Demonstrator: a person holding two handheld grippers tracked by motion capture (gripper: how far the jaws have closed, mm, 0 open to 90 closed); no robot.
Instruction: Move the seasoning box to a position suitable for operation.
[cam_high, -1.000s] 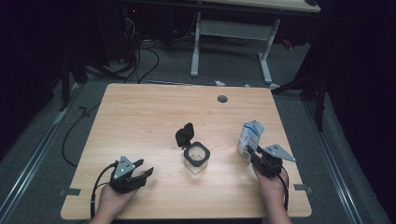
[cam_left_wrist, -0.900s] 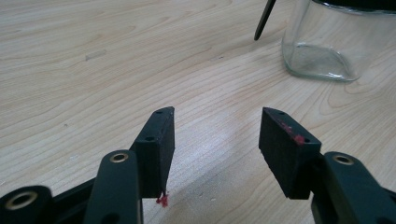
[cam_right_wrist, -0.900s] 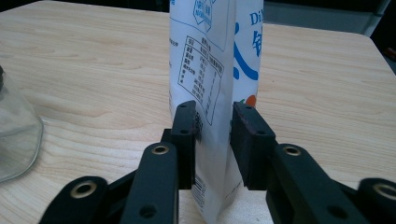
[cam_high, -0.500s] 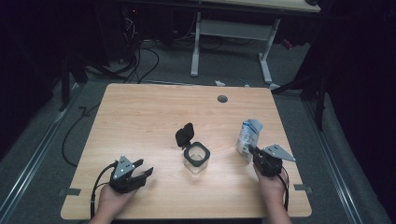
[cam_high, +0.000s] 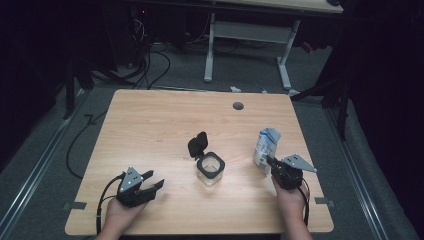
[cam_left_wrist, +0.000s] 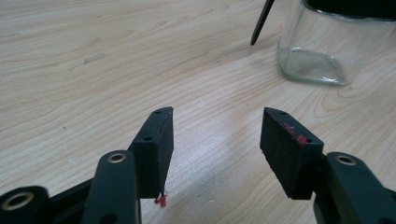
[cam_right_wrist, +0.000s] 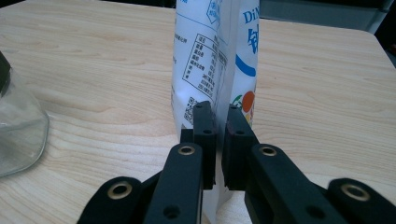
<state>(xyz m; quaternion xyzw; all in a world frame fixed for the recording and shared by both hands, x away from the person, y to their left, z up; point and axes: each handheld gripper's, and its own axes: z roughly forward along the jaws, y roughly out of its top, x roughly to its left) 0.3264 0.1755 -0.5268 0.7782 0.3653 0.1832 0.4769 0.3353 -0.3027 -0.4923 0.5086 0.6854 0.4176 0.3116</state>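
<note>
A white printed pouch (cam_high: 265, 144) stands upright at the table's right. My right gripper (cam_high: 270, 163) is shut on its near edge. In the right gripper view its jaws (cam_right_wrist: 219, 112) have just closed and pinch the pouch's (cam_right_wrist: 210, 56) thin seam. A square glass jar (cam_high: 210, 168) stands mid-table, and its black lid (cam_high: 197, 144) is hinged up behind it. At the front left my left gripper (cam_high: 155, 179) rests open and has just opened slightly wider. In the left gripper view nothing lies between the jaws (cam_left_wrist: 217, 121), and the jar (cam_left_wrist: 322, 51) is ahead to the right.
The wooden table (cam_high: 160, 125) has a round cable hole (cam_high: 238, 106) near its far edge. Beyond it on the dark floor are the white legs of another desk (cam_high: 212, 55) and loose cables (cam_high: 150, 60).
The right gripper's jaws have closed on the pouch's near edge. Both hands have stayed in place.
</note>
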